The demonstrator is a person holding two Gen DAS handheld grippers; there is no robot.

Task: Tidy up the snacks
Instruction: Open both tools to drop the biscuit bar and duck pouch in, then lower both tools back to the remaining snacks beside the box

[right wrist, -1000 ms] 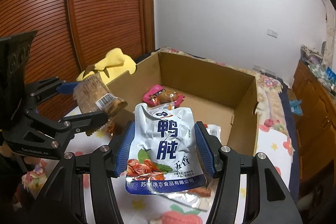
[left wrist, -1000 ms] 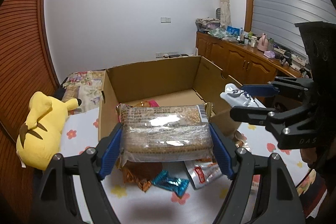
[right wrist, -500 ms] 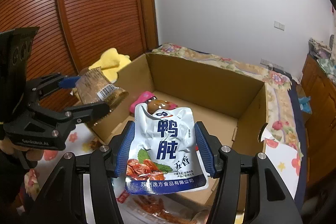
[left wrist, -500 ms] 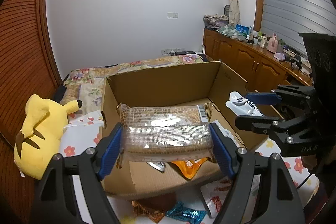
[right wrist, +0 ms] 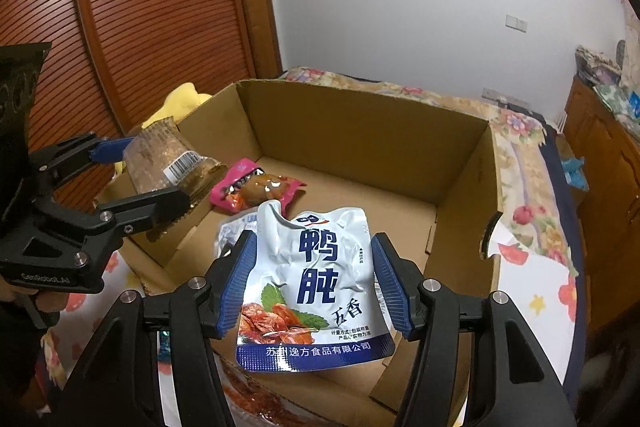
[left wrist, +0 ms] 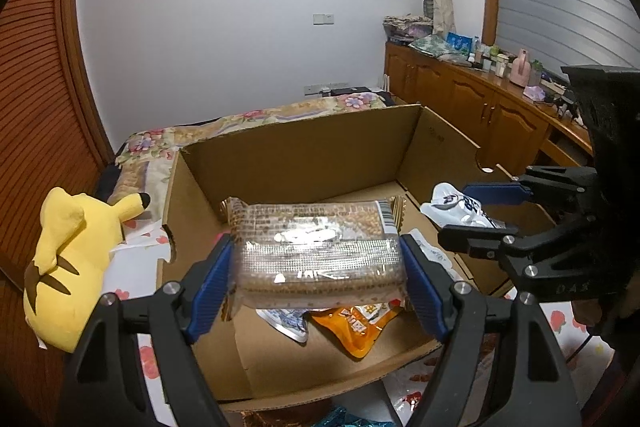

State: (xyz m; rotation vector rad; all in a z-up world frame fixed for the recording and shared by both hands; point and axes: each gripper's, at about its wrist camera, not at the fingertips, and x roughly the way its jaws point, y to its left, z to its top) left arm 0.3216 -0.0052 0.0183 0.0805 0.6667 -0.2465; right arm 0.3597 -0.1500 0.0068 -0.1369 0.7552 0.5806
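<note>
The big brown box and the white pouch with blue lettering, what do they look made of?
The big brown box looks like matte corrugated cardboard: fluting shows along its cut edges. The white pouch with blue lettering, pinched in the right tool, seems glossy plastic or foil laminate, judging by its crinkles and sheen.

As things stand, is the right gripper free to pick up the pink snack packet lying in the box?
Probably not: the right gripper is shut on the white duck-gizzard pouch. The pink packet lies uncovered in the cardboard box, so releasing first would open the way.

left gripper + biscuit pack: now over box | right gripper + pouch: likewise
</note>
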